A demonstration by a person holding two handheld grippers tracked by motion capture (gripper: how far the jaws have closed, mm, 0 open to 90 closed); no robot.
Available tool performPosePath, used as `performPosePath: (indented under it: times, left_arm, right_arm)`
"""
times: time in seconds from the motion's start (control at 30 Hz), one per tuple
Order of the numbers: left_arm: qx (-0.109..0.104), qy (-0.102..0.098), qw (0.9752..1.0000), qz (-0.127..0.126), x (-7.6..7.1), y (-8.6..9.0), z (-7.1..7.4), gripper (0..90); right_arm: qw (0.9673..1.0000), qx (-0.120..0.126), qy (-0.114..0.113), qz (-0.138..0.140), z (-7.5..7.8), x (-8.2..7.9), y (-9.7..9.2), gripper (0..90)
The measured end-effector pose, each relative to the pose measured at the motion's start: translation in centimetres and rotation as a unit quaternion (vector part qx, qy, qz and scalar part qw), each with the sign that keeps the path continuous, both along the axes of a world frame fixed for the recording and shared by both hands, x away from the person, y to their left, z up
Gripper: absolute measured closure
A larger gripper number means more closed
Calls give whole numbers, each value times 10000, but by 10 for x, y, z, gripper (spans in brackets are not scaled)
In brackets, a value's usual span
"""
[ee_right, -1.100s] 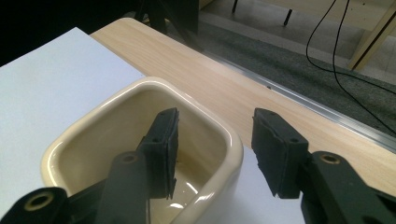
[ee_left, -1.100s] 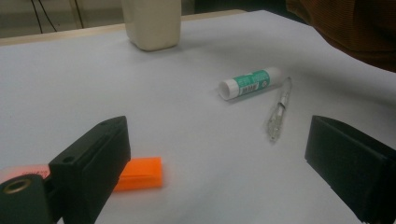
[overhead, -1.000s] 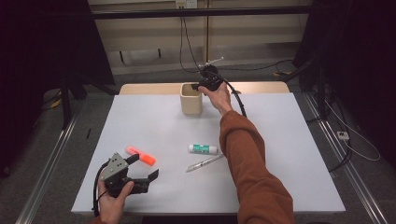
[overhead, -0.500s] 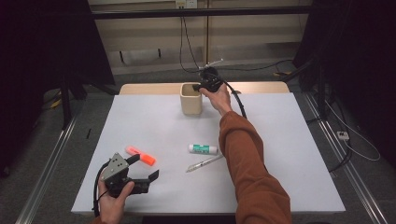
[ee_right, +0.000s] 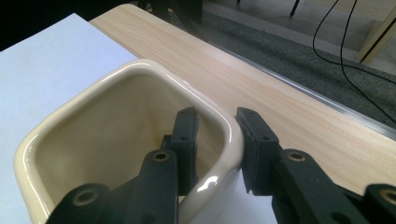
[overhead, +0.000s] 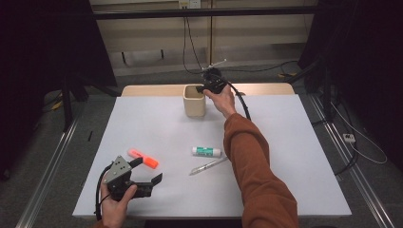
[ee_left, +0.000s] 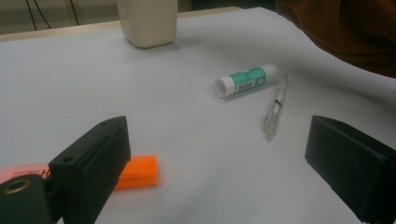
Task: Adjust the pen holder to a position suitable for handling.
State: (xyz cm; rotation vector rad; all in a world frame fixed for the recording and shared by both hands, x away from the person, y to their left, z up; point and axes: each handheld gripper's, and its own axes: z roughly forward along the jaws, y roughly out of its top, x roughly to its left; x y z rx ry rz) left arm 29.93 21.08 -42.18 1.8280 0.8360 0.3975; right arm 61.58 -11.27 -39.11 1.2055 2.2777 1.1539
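Cup (ee_right: 140, 74) rim pinched, right tongs (ee_right: 217, 140) astride

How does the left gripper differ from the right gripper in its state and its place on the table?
The left gripper stands open near the table's front edge, holding nothing; the right gripper is shut on the cream cup wall at the far side, one jaw inside, one outside. The left lies beside the orange highlighter. Both have black jaws.
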Motion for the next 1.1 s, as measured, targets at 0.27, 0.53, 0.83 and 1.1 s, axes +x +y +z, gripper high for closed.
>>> performPosePath:
  times: [0.27,0.53,0.83,1.1]
  left_arm:
    - [12,-4,10000,6,0,0,0,67]
    - [25,9,10000,29,1,1,0,67]
    - [100,-26,9999,-5,1,0,0,67]
    - [78,16,10000,10,2,-2,-1,67]
  right_arm:
    - [9999,15,95,28,2,-3,-2,700]
    - [9999,106,47,84,16,-15,-5,700]
    - [9997,210,-12,128,25,-44,-28,700]
    - [9999,161,-4,-8,27,-70,-55,700]
